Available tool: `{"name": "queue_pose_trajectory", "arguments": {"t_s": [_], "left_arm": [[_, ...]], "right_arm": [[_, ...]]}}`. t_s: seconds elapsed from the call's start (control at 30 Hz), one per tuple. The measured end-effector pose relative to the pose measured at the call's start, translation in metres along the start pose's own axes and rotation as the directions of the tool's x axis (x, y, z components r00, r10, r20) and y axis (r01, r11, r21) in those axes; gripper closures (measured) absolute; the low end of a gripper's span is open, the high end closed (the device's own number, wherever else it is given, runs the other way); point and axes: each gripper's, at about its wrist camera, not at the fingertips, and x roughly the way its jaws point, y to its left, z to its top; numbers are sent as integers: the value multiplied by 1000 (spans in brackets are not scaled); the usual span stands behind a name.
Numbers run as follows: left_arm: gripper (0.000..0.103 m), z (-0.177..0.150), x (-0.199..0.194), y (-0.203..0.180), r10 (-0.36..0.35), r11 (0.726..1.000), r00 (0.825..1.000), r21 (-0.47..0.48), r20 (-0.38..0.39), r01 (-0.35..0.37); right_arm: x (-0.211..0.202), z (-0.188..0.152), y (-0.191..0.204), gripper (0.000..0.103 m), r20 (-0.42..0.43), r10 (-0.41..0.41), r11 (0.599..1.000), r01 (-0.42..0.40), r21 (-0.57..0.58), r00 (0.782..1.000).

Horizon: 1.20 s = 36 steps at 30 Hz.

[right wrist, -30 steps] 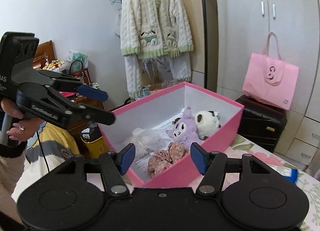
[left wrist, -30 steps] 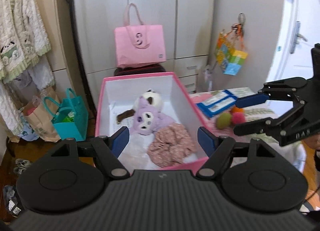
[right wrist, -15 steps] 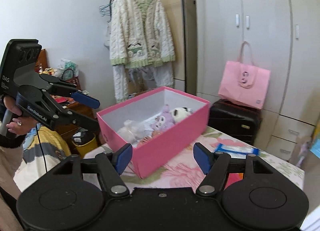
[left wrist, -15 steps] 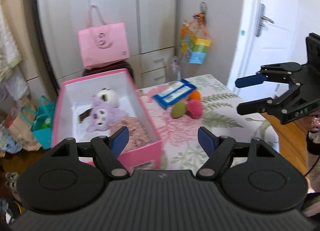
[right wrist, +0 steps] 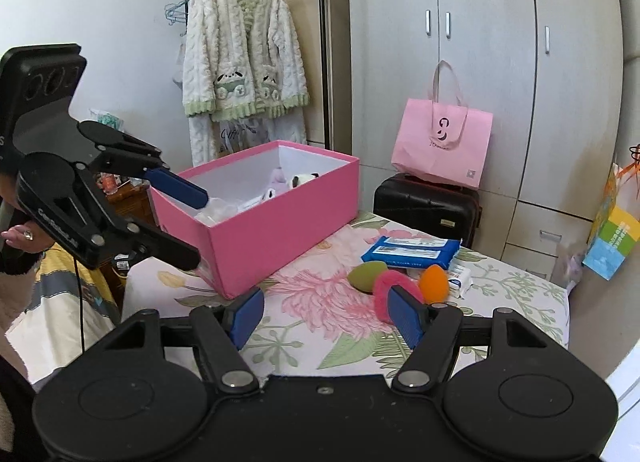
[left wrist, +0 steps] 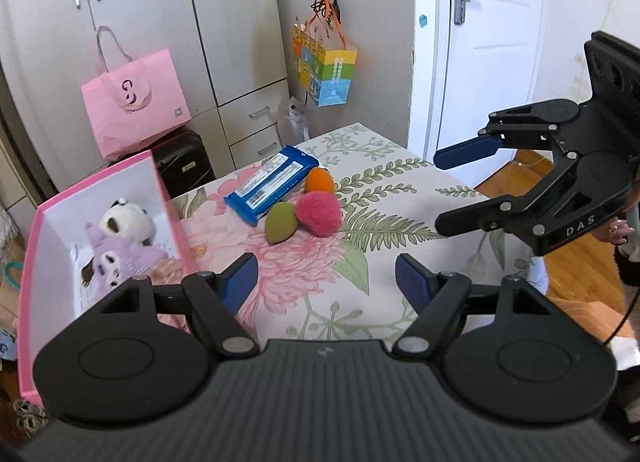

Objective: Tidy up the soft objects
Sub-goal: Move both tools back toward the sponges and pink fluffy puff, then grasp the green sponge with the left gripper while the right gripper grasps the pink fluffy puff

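Both tools swing off the pink box (left wrist: 96,197) toward the sponges (left wrist: 319,213) at frame centre; left tool (left wrist: 326,282) open, empty; right tool (right wrist: 326,312) just widened, nothing between.

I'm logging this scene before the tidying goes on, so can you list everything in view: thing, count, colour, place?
storage box: 1, pink outside and white inside, on the table's left end
plush toys: 2, one white and one purple, inside the box
egg-shaped sponges: 2, one green and one orange, mid-table
fluffy puff: 1, pink, beside the sponges
wipes pack: 1, blue and white, behind the sponges
tablecloth: 1, white with a floral print, covering the table
tote bag: 1, pink, on a black suitcase
gift bag: 1, multicoloured, hanging on the wall
cardigan: 1, cream and green, on a hanger
wardrobe: 1, grey, at the back
left claw: 1, black with blue pads, open and empty
right claw: 1, same colours, jaws just opening, empty
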Motion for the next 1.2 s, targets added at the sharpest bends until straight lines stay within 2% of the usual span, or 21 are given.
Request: {"name": "queue_pose_trajectory", "arguments": {"t_s": [0.27, 0.43, 0.6, 0.77, 1.07, 1.2], "left_arm": [[29, 0, 54, -2, 77, 997, 997, -5, 11, -77], [31, -6, 83, -6, 196, 980, 980, 21, 42, -197], [31, -7, 108, -7, 205, 978, 978, 12, 45, -206], [35, -9, 134, -9, 277, 959, 958, 36, 78, -280], [41, -17, 179, 6, 283, 959, 959, 4, 24, -284], [41, -18, 192, 14, 280, 960, 959, -20, 32, -280]], "right_arm": [[33, -5, -30, 30, 5, 7, 998, -7, 68, 1000], [63, -10, -53, 30, -24, 3, 992, 0, 128, 1000], [94, -18, -76, 30, -54, 19, 970, -5, 245, 998], [123, -25, -95, 30, -89, 61, 939, -27, 342, 994], [155, -26, -106, 30, -128, 71, 919, -15, 394, 989], [164, -25, -111, 30, -137, 72, 906, -8, 423, 988]]}}
